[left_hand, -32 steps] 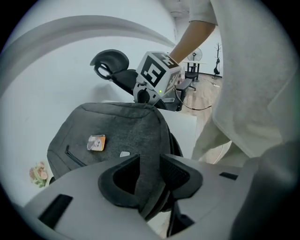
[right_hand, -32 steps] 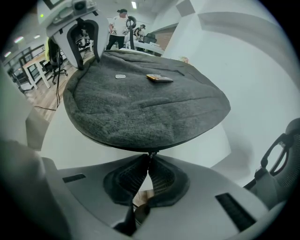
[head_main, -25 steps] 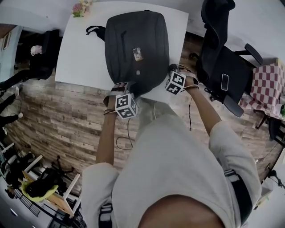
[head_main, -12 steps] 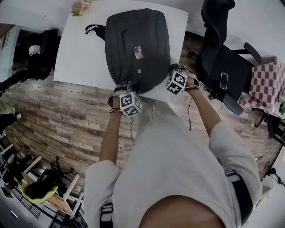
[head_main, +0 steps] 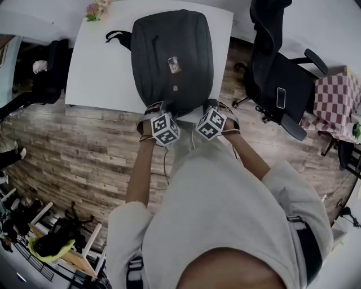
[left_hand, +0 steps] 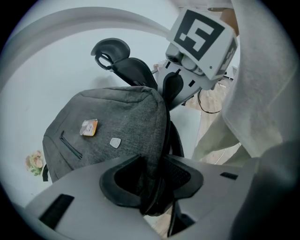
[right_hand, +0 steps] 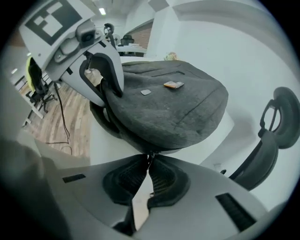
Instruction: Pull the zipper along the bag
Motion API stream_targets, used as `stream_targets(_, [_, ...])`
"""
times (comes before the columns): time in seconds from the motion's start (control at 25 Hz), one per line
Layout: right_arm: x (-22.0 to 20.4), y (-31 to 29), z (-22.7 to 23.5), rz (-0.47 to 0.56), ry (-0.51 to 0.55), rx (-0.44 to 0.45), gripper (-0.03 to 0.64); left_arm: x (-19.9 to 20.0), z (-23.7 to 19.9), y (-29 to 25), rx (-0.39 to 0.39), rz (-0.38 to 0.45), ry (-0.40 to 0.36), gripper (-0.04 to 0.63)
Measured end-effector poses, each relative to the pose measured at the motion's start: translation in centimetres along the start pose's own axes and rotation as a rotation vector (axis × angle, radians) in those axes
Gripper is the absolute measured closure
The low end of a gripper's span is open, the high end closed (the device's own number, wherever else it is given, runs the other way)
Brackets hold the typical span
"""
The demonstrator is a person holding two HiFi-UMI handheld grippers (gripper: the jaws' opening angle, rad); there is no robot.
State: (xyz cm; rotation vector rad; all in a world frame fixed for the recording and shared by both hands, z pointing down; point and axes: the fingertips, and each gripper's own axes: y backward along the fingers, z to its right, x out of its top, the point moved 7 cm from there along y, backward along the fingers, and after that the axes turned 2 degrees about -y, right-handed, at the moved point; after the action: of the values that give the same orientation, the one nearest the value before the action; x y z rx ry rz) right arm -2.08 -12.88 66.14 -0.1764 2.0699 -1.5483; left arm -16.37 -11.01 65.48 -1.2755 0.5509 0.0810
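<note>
A grey backpack (head_main: 172, 56) lies flat on the white table (head_main: 96, 73). My left gripper (head_main: 157, 107) is at the bag's near edge. In the left gripper view its jaws (left_hand: 154, 180) have just been closing and now pinch a fold of the bag's edge (left_hand: 157, 140) between the pads. My right gripper (head_main: 207, 105) is at the same near edge, close to the right of the left one. In the right gripper view it (right_hand: 149, 164) is shut on the small zipper pull (right_hand: 150, 157) under the bag's rim (right_hand: 173, 108).
A black office chair (head_main: 276, 84) with a phone (head_main: 280, 97) on its seat stands right of the table. A checked cloth (head_main: 333, 101) is further right. Flowers (head_main: 93, 10) sit at the table's far left corner. The bag's strap (head_main: 115, 38) trails left.
My right gripper has moved left along the bag's near edge, toward the left gripper. The left gripper has shifted slightly to the right and stays at the edge.
</note>
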Motion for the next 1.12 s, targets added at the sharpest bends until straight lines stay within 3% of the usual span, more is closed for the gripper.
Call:
stream_targets(0.16, [0.9, 0.9, -2.6, 0.001, -0.150, 0.082, 0.589, 0.0, 0.3, -0.3, -0.007, 0.000, -0.002, 0.442])
stream_targets(0.36, [1.1, 0.6, -3.7, 0.016, -0.198, 0.126, 0.594, 0.1, 0.4, -0.4, -0.006, 0.001, 0.004, 0.442])
stream_targets(0.88, [-0.2, -0.9, 4.1, 0.005, -0.077, 0.071, 0.597, 5.1, -0.7, -2.5, 0.031, 0.051, 0.124, 0.439])
stream_targets(1.0, [-0.2, -1.4, 7.1, 0.000, -0.061, 0.045, 0.597, 7.1, -1.7, -2.8, 0.019, 0.083, 0.108, 0.435])
stream_targets(1.12, [0.0, -1.9, 9.9, -0.014, -0.040, 0.019, 0.598, 8.1, -2.2, -1.7, 0.043, 0.108, 0.032, 0.389])
